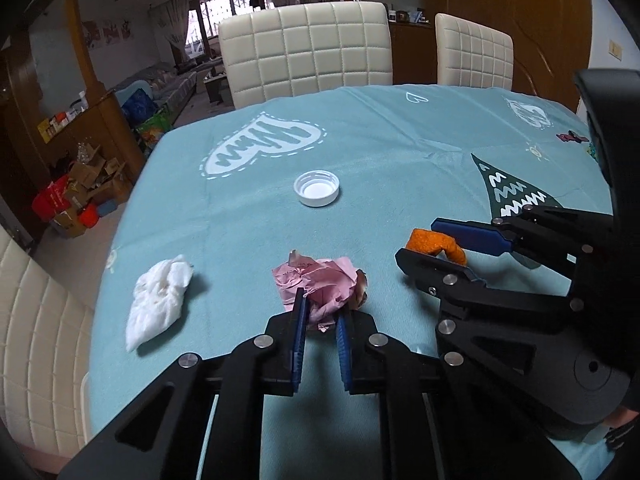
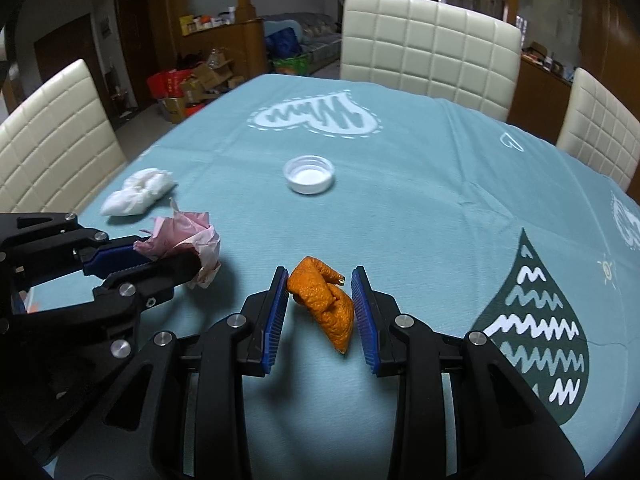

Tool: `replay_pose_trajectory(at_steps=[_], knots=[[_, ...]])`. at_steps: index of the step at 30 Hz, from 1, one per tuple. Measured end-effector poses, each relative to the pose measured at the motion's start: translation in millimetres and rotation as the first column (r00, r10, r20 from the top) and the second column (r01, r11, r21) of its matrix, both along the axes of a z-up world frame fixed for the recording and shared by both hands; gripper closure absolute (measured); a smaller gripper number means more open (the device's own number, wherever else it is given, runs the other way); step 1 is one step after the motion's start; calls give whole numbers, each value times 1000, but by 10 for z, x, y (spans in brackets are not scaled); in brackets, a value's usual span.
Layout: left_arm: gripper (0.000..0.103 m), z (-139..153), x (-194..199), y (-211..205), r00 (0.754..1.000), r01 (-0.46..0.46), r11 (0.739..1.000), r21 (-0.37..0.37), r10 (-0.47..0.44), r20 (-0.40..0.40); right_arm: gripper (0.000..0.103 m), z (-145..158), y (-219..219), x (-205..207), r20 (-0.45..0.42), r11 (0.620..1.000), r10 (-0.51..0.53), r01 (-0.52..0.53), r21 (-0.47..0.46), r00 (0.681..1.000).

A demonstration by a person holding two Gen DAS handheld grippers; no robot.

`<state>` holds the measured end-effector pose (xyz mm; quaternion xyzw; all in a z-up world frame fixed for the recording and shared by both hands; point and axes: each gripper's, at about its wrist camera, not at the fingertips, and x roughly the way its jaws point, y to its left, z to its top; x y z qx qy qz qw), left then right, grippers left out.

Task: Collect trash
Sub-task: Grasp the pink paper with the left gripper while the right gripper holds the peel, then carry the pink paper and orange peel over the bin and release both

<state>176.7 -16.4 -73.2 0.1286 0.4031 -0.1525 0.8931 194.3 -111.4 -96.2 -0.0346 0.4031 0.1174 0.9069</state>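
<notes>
A crumpled pink paper [image 1: 320,284] lies on the light blue tablecloth [image 1: 360,152]. My left gripper [image 1: 320,304] is shut on its near end; it also shows in the right wrist view [image 2: 176,254], with the pink paper [image 2: 188,236] between its fingers. An orange peel [image 2: 324,300] lies on the cloth between the fingers of my right gripper [image 2: 320,280], which stands open around it, the left pad close to the peel. The peel [image 1: 434,242] and right gripper [image 1: 416,240] also show in the left wrist view. A white crumpled tissue [image 1: 158,300] lies at the left and a white bottle cap [image 1: 317,188] further back.
Cream quilted chairs [image 1: 308,52] stand at the far side, another chair [image 2: 52,136] at the left edge. The tablecloth [image 2: 440,184] has printed hearts and a dark drop shape [image 2: 536,320] at the right. Boxes and bags [image 1: 80,192] sit on the floor at the left.
</notes>
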Motion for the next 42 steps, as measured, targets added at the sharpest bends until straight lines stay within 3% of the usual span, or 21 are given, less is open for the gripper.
replay_pose_trajectory(at_steps=[9,14,23,30,42], knots=[[89,113,-449,428,995,-76,997,30,74,65,68,90,450,-286,26,992,127,-127,-14,992],[89,176,-727,865,984,-155,987,35,151,95,68,98,830,-532,35,973,227,-224,-60,973],[89,209,-1102,1564,948,-293,956,2,290,133,68,173,1492,-939,37,929,350,-342,-140,936],[89,176,-1308,2065,918,-374,927,-35,376,130,68,296,1964,-1052,46,905,408,-397,-152,912],[89,134,-1491,2686,861,-488,872,-36,488,143,67,387,2713,-1136,74,855,502,-482,-190,861]])
